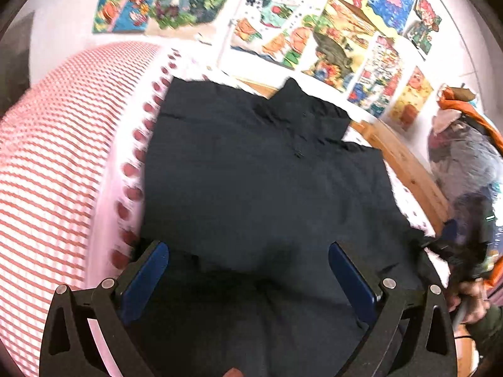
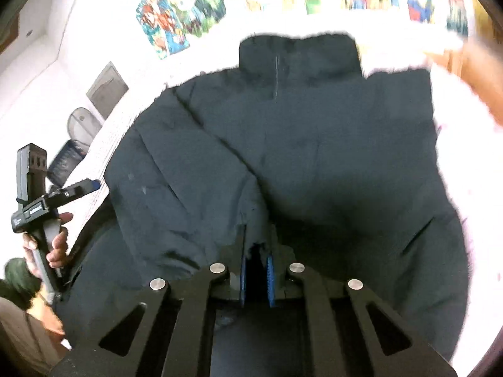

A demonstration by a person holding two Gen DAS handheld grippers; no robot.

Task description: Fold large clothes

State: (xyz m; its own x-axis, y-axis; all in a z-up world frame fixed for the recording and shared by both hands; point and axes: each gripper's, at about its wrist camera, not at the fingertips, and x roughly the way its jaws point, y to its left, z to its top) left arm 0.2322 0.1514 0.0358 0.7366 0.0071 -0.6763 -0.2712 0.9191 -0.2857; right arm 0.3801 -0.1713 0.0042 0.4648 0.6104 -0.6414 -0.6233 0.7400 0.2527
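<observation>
The black left gripper point(image 1: 248, 270) stands with blue-padded jaws wide apart, while the black right gripper point(image 2: 257, 264) is pinched closed on dark fabric.

Left gripper point(image 1: 248, 270): black frame w/ triangular cut-outs, four silver round screws at pivots, fingers point(image 1: 147, 279) faced w/ blue pads. Right gripper point(image 2: 256, 270): same black frame, four silver screws, blue ribbed pads. Left unit in right view: black handle, boxy black top block, small white label, text unreadable. Hand point(image 2: 53, 245) bare; sleeve point(image 2: 19, 279) dark green. Tan garment point(image 2: 22, 339) below it.
</observation>
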